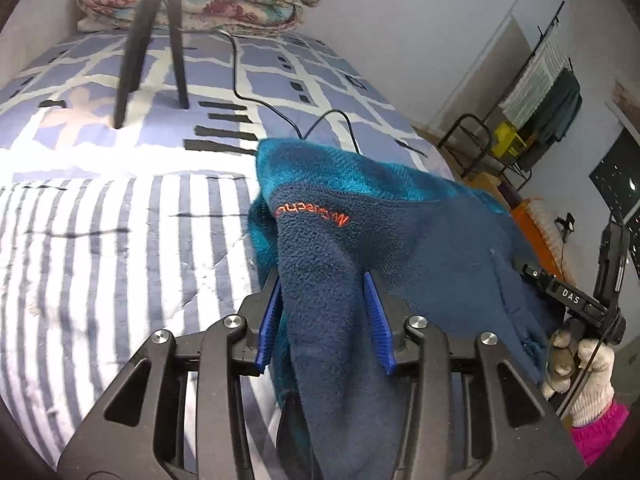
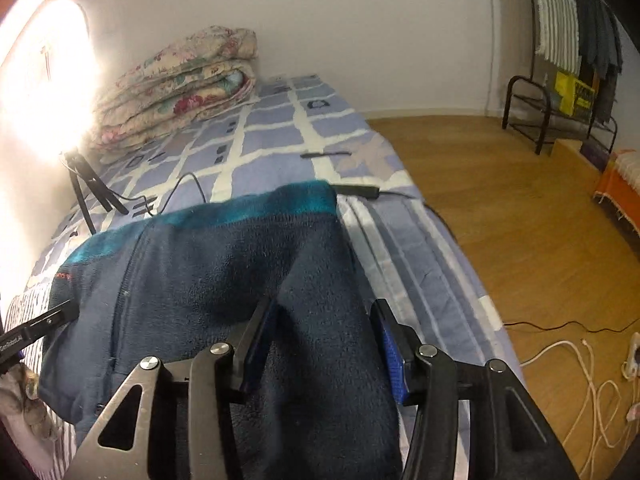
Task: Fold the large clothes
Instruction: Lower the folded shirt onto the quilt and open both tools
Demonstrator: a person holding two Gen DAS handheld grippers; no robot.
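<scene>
A navy and teal fleece jacket (image 1: 400, 236) with orange lettering hangs lifted over the bed (image 1: 120, 220). My left gripper (image 1: 324, 292) is shut on a bunched fold of the fleece between its blue pads. The right gripper's body (image 1: 576, 300) shows at the far right, held by a gloved hand. In the right wrist view the same fleece (image 2: 224, 272) stretches across the frame. My right gripper (image 2: 324, 320) is shut on its other edge. The left gripper's tip (image 2: 40, 324) shows at the left edge.
A bed with a blue-and-white checked and striped cover (image 2: 280, 128) carries a folded floral quilt (image 2: 180, 84), a small black tripod (image 1: 152, 40) with a bright lamp, and a black cable (image 1: 280, 108). A wooden floor (image 2: 500, 208), a clothes rack (image 2: 560, 52) and white cords (image 2: 592, 392) lie to the right.
</scene>
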